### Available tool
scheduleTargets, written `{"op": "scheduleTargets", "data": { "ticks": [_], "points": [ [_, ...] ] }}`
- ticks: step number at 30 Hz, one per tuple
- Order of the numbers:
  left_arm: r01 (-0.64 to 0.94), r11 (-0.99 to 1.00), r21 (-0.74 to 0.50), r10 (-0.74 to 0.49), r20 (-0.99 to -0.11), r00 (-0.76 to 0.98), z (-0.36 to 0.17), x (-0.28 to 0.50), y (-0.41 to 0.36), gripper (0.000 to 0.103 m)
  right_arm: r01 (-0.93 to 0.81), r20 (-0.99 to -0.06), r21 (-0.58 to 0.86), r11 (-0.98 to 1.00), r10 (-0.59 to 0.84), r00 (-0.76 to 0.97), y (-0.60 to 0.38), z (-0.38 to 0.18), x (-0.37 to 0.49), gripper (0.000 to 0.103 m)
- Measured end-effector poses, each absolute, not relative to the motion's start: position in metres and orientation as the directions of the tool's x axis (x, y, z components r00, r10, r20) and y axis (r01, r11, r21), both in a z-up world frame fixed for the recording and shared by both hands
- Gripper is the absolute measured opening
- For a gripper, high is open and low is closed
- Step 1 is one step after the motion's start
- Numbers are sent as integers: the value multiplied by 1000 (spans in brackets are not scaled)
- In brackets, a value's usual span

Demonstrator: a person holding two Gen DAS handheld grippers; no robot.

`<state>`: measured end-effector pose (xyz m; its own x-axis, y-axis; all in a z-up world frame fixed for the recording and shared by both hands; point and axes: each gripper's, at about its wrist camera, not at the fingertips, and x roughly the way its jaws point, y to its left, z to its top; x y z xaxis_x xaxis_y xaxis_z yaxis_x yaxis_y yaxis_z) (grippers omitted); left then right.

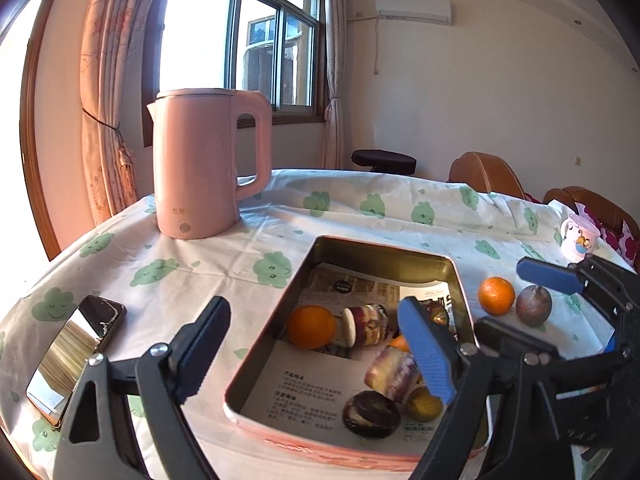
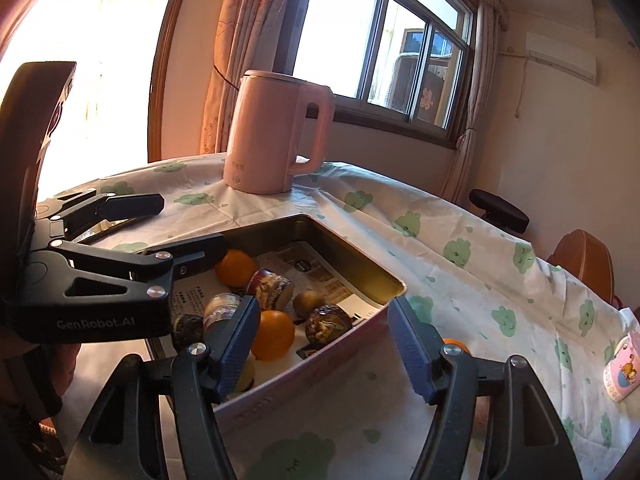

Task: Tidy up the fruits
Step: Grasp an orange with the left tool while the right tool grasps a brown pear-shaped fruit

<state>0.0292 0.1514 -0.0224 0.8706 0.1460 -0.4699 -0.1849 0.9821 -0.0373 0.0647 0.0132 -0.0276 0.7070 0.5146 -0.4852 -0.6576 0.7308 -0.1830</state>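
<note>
A pink metal tin (image 1: pixel 276 308) lined with printed paper holds an orange (image 1: pixel 311 327), purple-and-white fruit pieces (image 1: pixel 366 325), a dark round fruit (image 1: pixel 371 414) and a yellowish fruit (image 1: pixel 425 406). An orange (image 1: pixel 496 295) and a brownish round fruit (image 1: pixel 533 305) lie on the cloth right of the tin. My left gripper (image 1: pixel 320 350) is open and empty over the tin's near left. My right gripper (image 2: pixel 324 346) is open and empty at the tin's near right corner (image 2: pixel 384 312); it also shows in the left wrist view (image 1: pixel 472 304). An orange (image 2: pixel 274 334) lies inside the tin by its left finger.
A pink electric kettle (image 1: pixel 204 164) stands at the back left of the table. A phone (image 1: pixel 76 356) lies at the left edge. A small cartoon cup (image 1: pixel 578 238) stands at the far right. Brown chairs (image 1: pixel 486 172) stand beyond the table's far edge.
</note>
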Motion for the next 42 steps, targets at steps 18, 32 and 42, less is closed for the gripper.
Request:
{"op": "scheduleTargets", "data": {
  "ticks": [18, 32, 42],
  "points": [
    [-4, 1000, 29, 17, -458, 889, -3, 57, 55, 88, -519, -664, -103, 849, 330, 671, -86, -57, 141, 74],
    [114, 992, 48, -65, -585, 809, -22, 106, -3, 76, -424, -673, 12, 906, 321, 666, -127, -60, 162, 50],
    [124, 988, 94, -20, -717, 697, -51, 160, -30, 46, -379, -623, 74, 922, 340, 705, -155, -52, 160, 51]
  ]
}}
